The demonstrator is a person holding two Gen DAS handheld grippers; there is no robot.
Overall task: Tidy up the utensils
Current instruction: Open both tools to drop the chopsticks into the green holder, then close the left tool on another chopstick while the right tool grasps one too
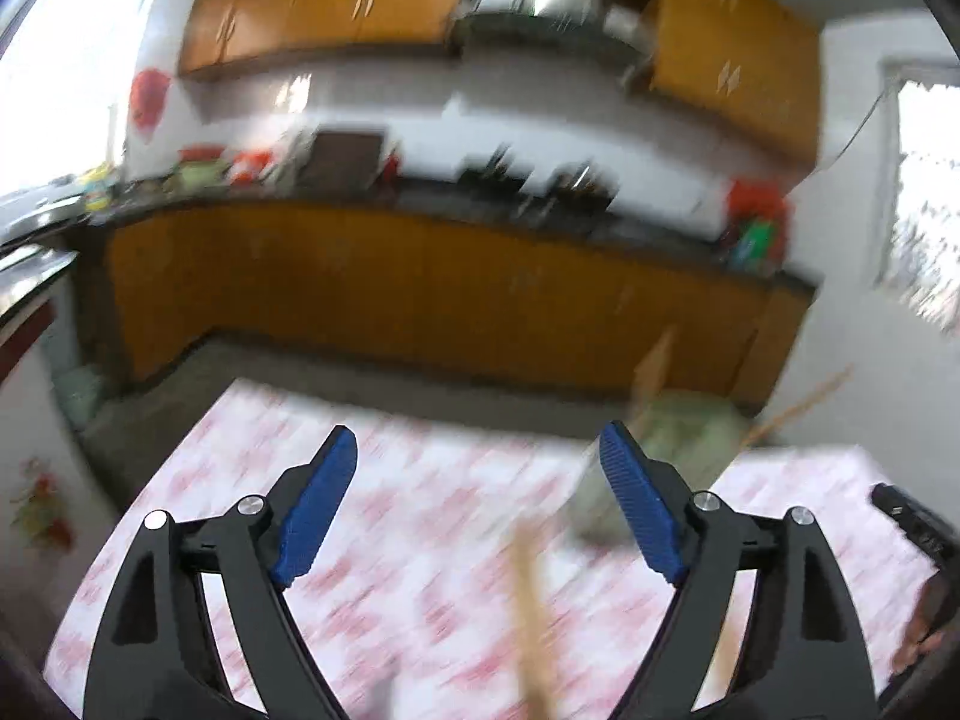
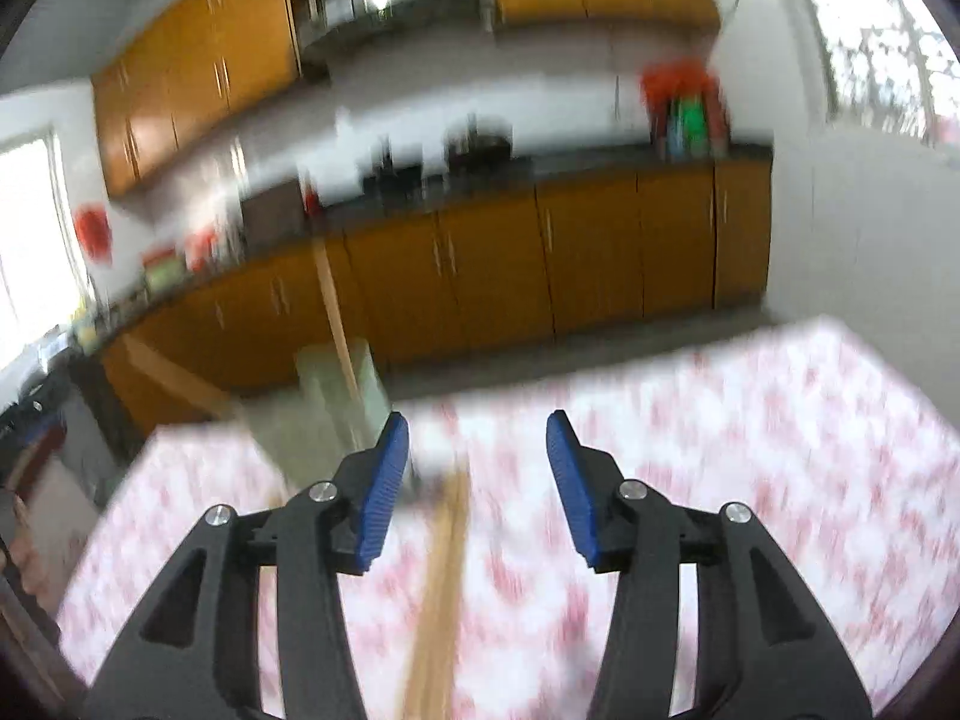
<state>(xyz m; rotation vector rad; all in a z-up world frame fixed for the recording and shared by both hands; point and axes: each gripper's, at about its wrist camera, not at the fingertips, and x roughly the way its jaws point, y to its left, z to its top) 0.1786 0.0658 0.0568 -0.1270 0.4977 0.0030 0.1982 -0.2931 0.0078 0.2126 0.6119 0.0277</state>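
Presently, step: judged between picks, a loose utensil next.
Wooden utensil (image 2: 441, 570): flat on my tablecloth (image 2: 750, 450), near side of the holder (image 2: 336, 396); too blurred to name its kind.
Holder: pale green, wooden sticks already upright inside.
Right gripper (image 2: 477, 480): wide apart, empty, above that utensil.
Left gripper (image 1: 474, 504): wide apart, empty.
Next: lower, straddle the utensil, close.

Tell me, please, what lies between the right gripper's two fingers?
In the right wrist view, the open right gripper frames a blurred wooden utensil lying on the patterned tablecloth, nearer its left finger.
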